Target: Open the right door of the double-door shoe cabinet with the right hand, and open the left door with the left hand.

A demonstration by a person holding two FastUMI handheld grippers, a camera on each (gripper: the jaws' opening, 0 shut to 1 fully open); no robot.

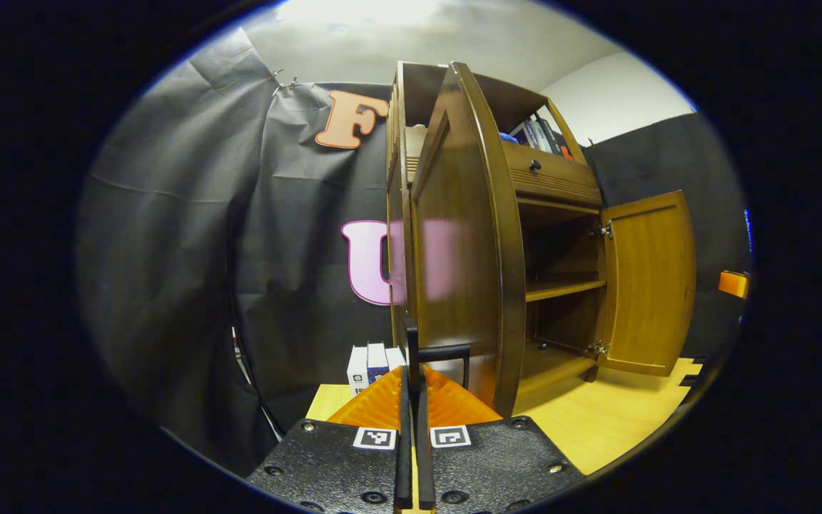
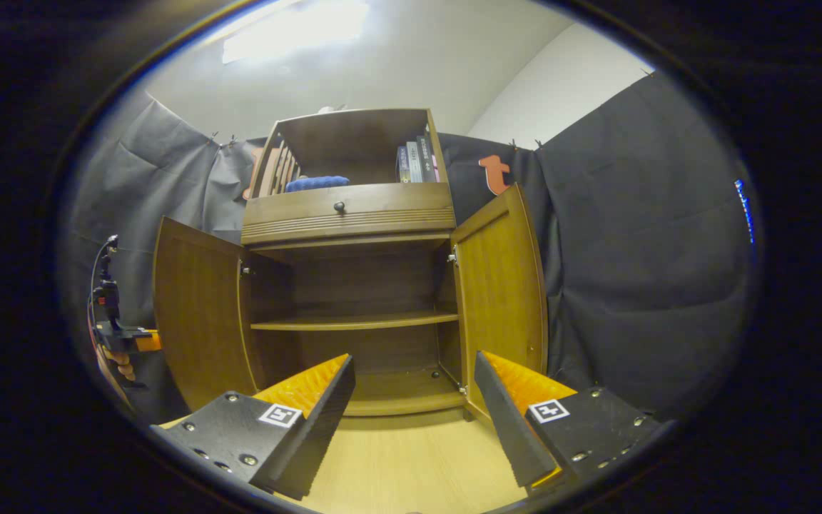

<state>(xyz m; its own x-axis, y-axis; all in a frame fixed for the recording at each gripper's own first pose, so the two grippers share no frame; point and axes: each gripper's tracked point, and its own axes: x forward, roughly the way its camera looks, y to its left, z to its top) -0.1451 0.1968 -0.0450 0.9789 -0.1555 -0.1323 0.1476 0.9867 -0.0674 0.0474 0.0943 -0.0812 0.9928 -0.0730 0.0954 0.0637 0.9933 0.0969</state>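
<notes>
Standing centred in the right gripper view, the shoe cabinet (image 2: 347, 285) has its left door (image 2: 197, 314) at nine o'clock and right door (image 2: 500, 285) at three o'clock, both swung open. Right gripper (image 2: 411, 400) is spread, empty; left gripper (image 1: 412, 400) clenched around the left door's handle (image 1: 443, 351).

One shoe cabinet (image 2: 354, 285). Two open doors: a left door (image 2: 197, 314), a right door (image 2: 500, 285). One drawer (image 2: 347, 207), one round knob (image 2: 340, 207). One shelf (image 2: 354, 323) inside. One blue cushion (image 2: 316, 183). A few books (image 2: 417, 160) on top. Three small boxes (image 1: 375, 365) beside the cabinet.
</notes>
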